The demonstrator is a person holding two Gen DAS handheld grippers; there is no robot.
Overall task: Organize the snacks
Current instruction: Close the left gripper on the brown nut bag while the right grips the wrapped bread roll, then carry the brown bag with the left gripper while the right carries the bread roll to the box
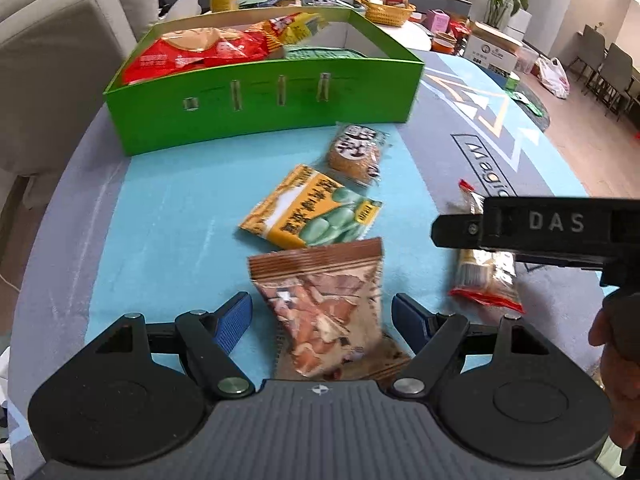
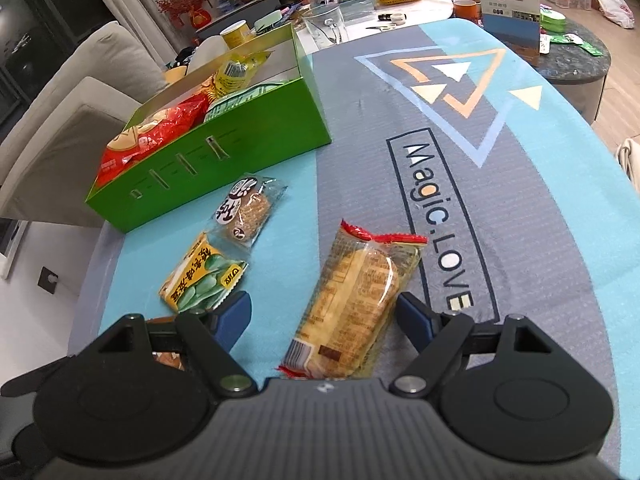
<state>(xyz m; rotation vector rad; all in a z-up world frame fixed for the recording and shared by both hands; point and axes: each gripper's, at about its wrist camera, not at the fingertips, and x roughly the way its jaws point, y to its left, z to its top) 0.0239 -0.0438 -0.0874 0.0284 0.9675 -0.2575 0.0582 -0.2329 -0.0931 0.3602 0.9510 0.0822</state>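
Snacks: brown packet [image 1: 320,312] between spread left claw [image 1: 322,320]; bread pack [image 2: 352,304] between spread right claw [image 2: 324,316].

Box [image 1: 256,120] far left on the tabletop [image 1: 160,216], snack packets [image 1: 256,46] inside, four packets near: cracker [image 1: 356,152], beans [image 1: 312,210], nuts [image 1: 320,312], bread [image 2: 352,304] right.

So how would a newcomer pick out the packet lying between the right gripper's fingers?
Start at the green box, then come down the blue mat to the right gripper. Between its fingers lies the bread packet: long, clear, red-edged at both ends, unlike the yellow bean packet beside it.
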